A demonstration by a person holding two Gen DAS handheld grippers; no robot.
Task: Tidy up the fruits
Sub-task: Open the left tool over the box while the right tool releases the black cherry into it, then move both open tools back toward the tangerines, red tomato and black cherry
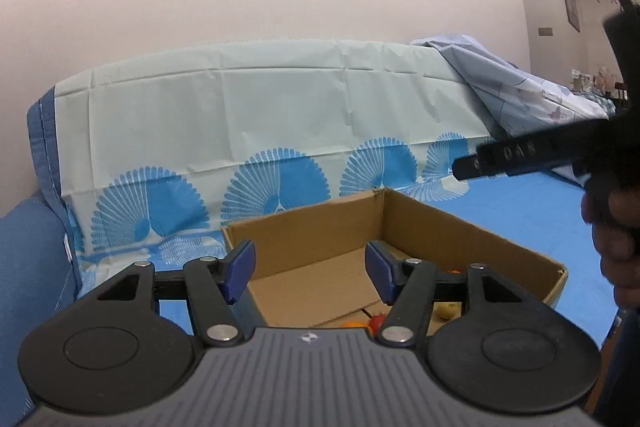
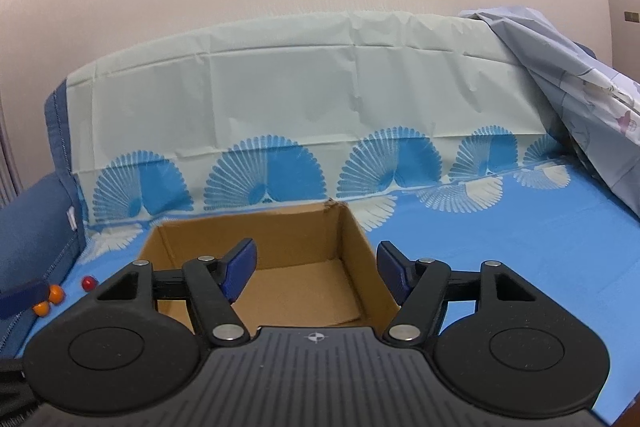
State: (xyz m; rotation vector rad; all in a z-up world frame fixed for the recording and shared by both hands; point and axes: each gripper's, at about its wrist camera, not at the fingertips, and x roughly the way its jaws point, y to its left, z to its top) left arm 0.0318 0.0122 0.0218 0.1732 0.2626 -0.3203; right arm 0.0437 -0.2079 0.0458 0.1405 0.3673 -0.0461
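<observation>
An open cardboard box (image 1: 420,223) sits on the blue sheet; it also shows in the right wrist view (image 2: 352,243). In the left wrist view, small fruits lie at its near end: a yellow-green one (image 1: 446,310), a red one (image 1: 376,321) and orange ones (image 1: 352,323), partly hidden by my gripper. My left gripper (image 1: 312,273) is open and empty above the box. My right gripper (image 2: 316,273) is open and empty above the box. In the right wrist view, two orange fruits (image 2: 55,293) and a red one (image 2: 89,282) lie on the sheet left of the box.
A pale cloth with blue fan prints (image 2: 280,107) covers the sofa back behind the box. A crumpled light-blue sheet (image 2: 580,99) lies at the right. The other gripper and the hand holding it (image 1: 560,151) show at the right in the left wrist view.
</observation>
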